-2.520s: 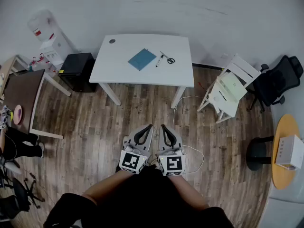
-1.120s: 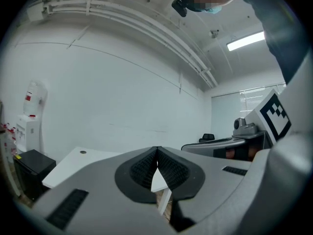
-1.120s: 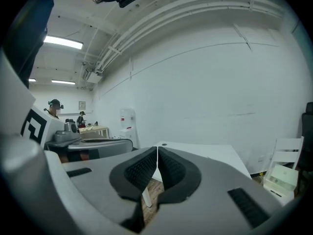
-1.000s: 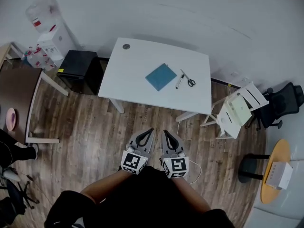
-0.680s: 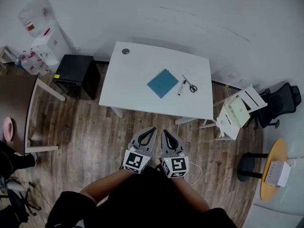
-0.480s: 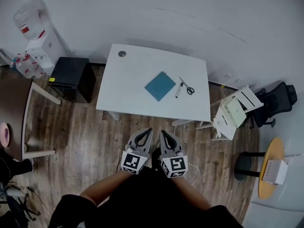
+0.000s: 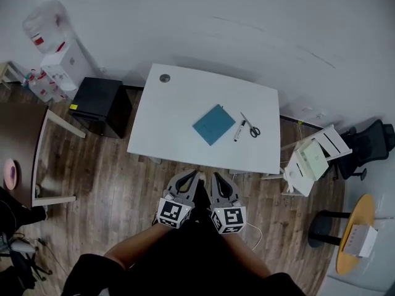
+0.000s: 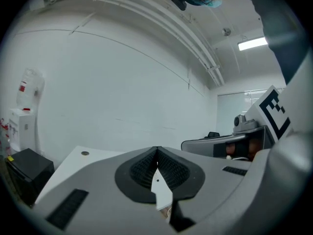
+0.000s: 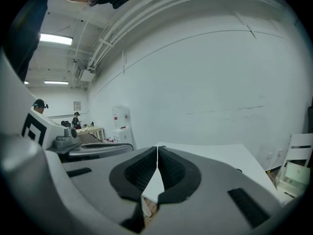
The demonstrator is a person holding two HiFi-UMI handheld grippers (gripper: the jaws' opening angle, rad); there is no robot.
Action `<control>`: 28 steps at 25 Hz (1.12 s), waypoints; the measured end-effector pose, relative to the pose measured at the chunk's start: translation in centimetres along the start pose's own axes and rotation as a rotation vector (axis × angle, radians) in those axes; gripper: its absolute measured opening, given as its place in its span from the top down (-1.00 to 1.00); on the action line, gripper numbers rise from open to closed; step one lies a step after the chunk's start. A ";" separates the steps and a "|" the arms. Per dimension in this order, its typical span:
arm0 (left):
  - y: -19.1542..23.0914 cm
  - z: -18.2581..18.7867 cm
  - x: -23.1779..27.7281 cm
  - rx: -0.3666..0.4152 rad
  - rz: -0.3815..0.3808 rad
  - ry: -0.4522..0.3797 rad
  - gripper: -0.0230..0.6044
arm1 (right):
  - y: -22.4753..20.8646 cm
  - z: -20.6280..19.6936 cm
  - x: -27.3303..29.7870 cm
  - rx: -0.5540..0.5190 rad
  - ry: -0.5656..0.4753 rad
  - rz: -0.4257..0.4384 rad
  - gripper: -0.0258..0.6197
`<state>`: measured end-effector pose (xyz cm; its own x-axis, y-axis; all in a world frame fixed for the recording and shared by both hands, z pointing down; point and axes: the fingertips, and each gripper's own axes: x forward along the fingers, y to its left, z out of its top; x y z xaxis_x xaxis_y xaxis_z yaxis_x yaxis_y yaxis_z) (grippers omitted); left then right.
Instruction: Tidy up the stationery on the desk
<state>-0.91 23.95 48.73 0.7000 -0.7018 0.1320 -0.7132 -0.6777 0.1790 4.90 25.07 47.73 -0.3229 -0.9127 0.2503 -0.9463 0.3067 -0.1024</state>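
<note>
Desk (image 7: 173, 113) nearer: one notebook (image 7: 213, 124), marker (image 7: 237, 131), scissors (image 7: 251, 126) each; left claw (image 8: 157, 151), right claw (image 9: 157, 149) pressed together.

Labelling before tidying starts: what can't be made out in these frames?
- Head view: marker and scissors too small; cap and blade state unreadable.
- Left gripper view: left claw covers most of the desk, hiding the stationery.
- Right gripper view: right claw does the same.

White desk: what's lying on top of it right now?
On the white desk lie a teal notebook, a marker beside it, then scissors, plus a round grommet near the far-left corner. Anything under the notebook is covered.
</note>
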 end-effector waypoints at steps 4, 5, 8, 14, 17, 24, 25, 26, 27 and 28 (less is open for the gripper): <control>1.7 -0.5 4.0 0.001 0.015 0.041 0.89 | -4.2 0.4 2.9 0.034 -0.013 0.000 0.82; 1.9 -0.7 5.1 0.002 0.013 0.054 0.89 | -5.3 0.4 3.6 0.044 -0.007 -0.004 0.82; 2.8 -1.8 8.1 -0.001 0.013 0.105 0.89 | -8.2 0.1 5.8 0.081 0.023 -0.002 0.82; 5.3 -3.7 14.3 -0.064 0.014 0.183 0.89 | -12.9 -0.6 11.1 0.069 0.082 0.052 0.82; 6.5 -4.8 17.1 -0.100 0.016 0.208 0.89 | -15.8 -1.2 13.8 0.054 0.110 0.072 0.82; 9.5 -9.8 21.0 -0.265 0.145 0.319 0.89 | -21.3 -3.8 20.1 0.013 0.198 0.155 0.82; 10.1 -10.8 21.2 -0.329 0.167 0.330 0.89 | -21.9 -4.4 21.0 0.007 0.207 0.168 0.82; 10.6 -11.7 21.5 -0.374 0.188 0.344 0.88 | -22.5 -4.9 21.9 -0.002 0.216 0.177 0.82; 11.0 -12.8 21.8 -0.400 0.205 0.367 0.89 | -23.2 -5.6 22.8 -0.012 0.230 0.186 0.82; 11.2 -13.9 22.0 -0.411 0.218 0.394 0.88 | -23.8 -6.5 23.5 -0.018 0.254 0.197 0.82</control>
<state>6.97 3.99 67.14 0.5561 -0.6277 0.5448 -0.8243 -0.3323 0.4584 19.75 -1.93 62.32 -0.4914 -0.7395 0.4601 -0.8647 0.4773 -0.1564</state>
